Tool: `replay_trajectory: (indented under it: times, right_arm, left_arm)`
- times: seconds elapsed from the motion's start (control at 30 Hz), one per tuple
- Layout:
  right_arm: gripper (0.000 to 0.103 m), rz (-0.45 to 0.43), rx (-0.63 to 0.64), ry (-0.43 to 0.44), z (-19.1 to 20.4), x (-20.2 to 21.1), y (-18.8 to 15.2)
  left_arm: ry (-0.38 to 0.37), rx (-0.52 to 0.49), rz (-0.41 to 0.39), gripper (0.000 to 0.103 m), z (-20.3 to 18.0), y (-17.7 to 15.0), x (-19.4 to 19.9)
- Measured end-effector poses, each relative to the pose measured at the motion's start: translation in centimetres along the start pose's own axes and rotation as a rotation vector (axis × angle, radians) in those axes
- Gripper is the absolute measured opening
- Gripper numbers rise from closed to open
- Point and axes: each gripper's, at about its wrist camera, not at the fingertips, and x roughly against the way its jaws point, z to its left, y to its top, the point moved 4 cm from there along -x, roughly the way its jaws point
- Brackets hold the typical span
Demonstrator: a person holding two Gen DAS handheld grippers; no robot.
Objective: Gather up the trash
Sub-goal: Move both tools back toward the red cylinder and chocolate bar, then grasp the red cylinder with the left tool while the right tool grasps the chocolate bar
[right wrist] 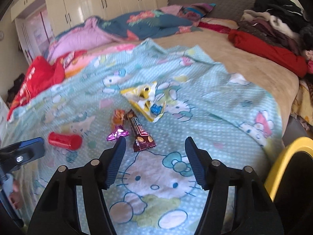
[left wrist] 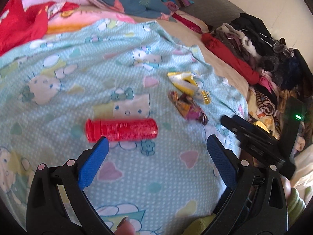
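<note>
A red plastic tube [left wrist: 121,129] lies on its side on the light-blue cartoon blanket [left wrist: 78,68], just beyond my open, empty left gripper [left wrist: 157,140]. Past it lie a brown and purple candy wrapper [left wrist: 188,107] and a crumpled yellow and white wrapper [left wrist: 186,84]. In the right wrist view my right gripper [right wrist: 155,141] is open and empty, just short of a brown chocolate bar wrapper [right wrist: 141,134]. An orange and purple wrapper [right wrist: 117,126], the yellow wrapper [right wrist: 145,99] and the red tube [right wrist: 64,140] lie around it. The left gripper's fingers [right wrist: 29,146] show at the left edge.
A yellow-rimmed black bin [right wrist: 289,176] stands at the bed's right side. A pile of clothes [left wrist: 264,58] and a red cloth [right wrist: 268,51] lie along the right. Quilts and pillows [right wrist: 137,25] lie at the bed's head. White cupboards [right wrist: 93,4] stand behind.
</note>
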Motion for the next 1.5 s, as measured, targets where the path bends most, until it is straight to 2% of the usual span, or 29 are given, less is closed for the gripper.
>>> replay_trajectory:
  times: [0.17, 0.33, 0.5, 0.53, 0.73, 1.0, 1.07, 1.1, 1.17, 1.2, 1.37, 1.5]
  right_arm:
    - [0.058, 0.043, 0.022, 0.004, 0.8, -2.3, 0.0]
    - [0.054, 0.071, 0.055, 0.001, 1.7, -4.1, 0.2]
    - [0.036, 0.093, 0.083, 0.012, 2.4, -5.4, 0.1]
    - [0.029, 0.092, 0.083, 0.018, 2.5, -5.4, 0.0]
    - [0.022, 0.082, 0.039, 0.047, 2.3, -4.6, -0.8]
    - [0.020, 0.065, -0.028, 0.081, 1.5, -2.1, -2.1]
    - [0.020, 0.057, -0.045, 0.085, 1.3, -1.3, -2.4]
    - [0.020, 0.052, -0.057, 0.087, 1.2, -0.9, -2.6]
    - [0.020, 0.043, -0.069, 0.091, 1.1, -0.2, -2.9]
    - [0.020, 0.040, -0.071, 0.091, 1.1, 0.0, -2.9]
    - [0.020, 0.015, -0.086, 0.112, 0.9, 1.4, -3.2]
    - [0.019, -0.001, -0.113, 0.123, 0.4, 2.3, -3.4]
  left_arm:
    - [-0.024, 0.060, 0.048, 0.092, 1.0, -0.9, -1.4]
    - [-0.055, 0.144, 0.061, 0.092, 2.1, -0.9, -2.8]
    - [-0.066, 0.224, 0.045, 0.092, 3.4, 0.1, -3.7]
    - [-0.076, 0.251, 0.043, 0.092, 3.7, 0.3, -4.0]
    - [-0.069, 0.324, 0.023, 0.091, 4.7, 1.4, -5.0]
    - [0.003, 0.414, -0.012, 0.075, 6.2, 2.5, -6.0]
    - [0.029, 0.431, -0.017, 0.064, 6.6, 2.6, -6.0]
    - [0.037, 0.438, -0.017, 0.062, 6.8, 2.7, -6.1]
    - [0.061, 0.443, -0.014, 0.049, 7.0, 2.7, -6.2]
    - [0.067, 0.447, -0.014, 0.047, 7.1, 2.6, -6.1]
    - [0.038, 0.455, -0.021, 0.031, 6.9, 2.8, -5.1]
    - [-0.008, 0.416, -0.047, 0.027, 5.3, 3.5, -3.8]
